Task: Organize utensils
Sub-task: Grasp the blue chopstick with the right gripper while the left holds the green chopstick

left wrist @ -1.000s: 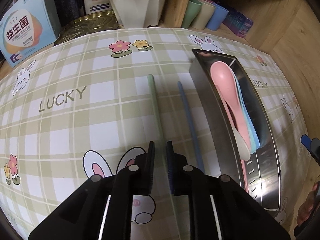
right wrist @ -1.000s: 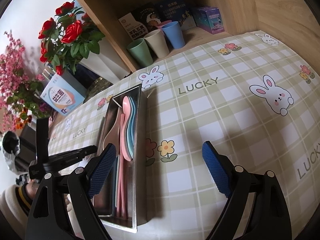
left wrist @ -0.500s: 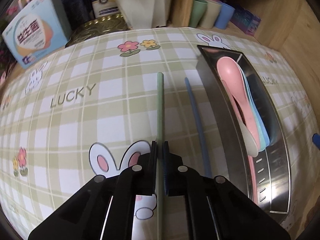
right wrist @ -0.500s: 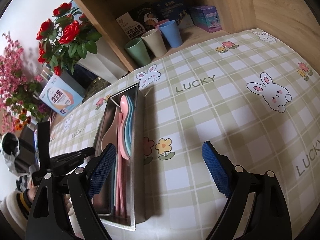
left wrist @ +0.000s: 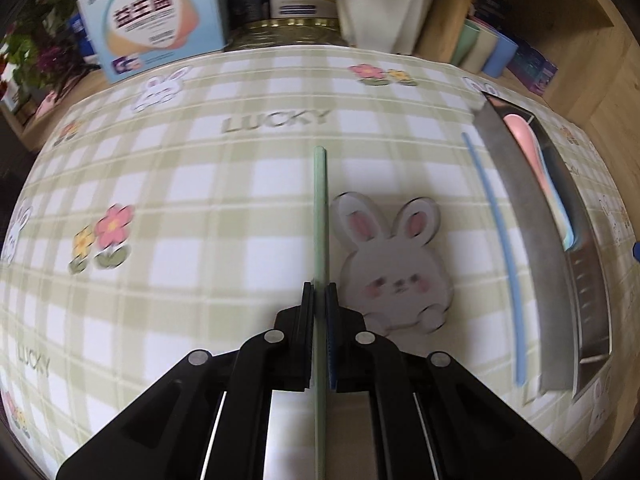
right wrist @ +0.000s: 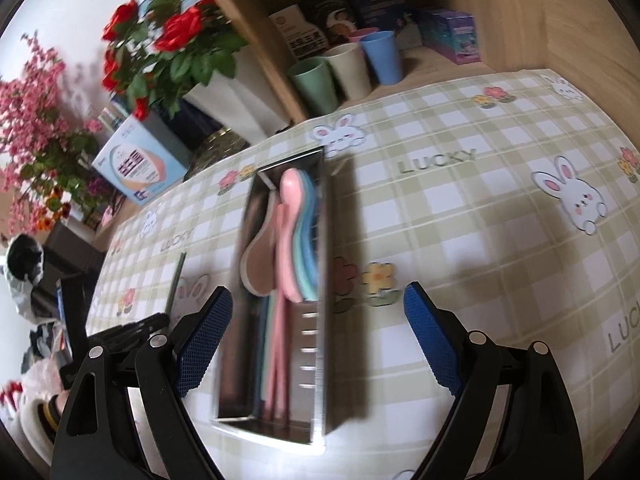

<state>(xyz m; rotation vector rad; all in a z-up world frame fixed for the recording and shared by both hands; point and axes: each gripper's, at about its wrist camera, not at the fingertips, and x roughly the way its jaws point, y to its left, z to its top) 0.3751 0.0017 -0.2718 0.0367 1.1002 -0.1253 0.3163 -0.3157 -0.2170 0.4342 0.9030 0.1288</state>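
Left gripper [left wrist: 320, 294]: jaws clamped on slim matte green chopstick [left wrist: 320, 216].
Right gripper [right wrist: 318, 334]: textured blue pads apart, holding nothing.
Blue chopstick [left wrist: 502, 240]: flat on checked tablecloth [left wrist: 200, 220], beside steel tray [right wrist: 326, 300].
Tray contents: smooth pastel spoons [right wrist: 294, 236].

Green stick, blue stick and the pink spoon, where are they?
green stick [left wrist: 320, 208], left wrist view, middle of its shaft
blue stick [left wrist: 505, 248], left wrist view, mid-length
pink spoon [right wrist: 289, 188], right wrist view, its bowl

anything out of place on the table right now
One blue chopstick lies loose on the tablecloth beside the metal tray, while the spoons are inside it. The left gripper holds the green chopstick.
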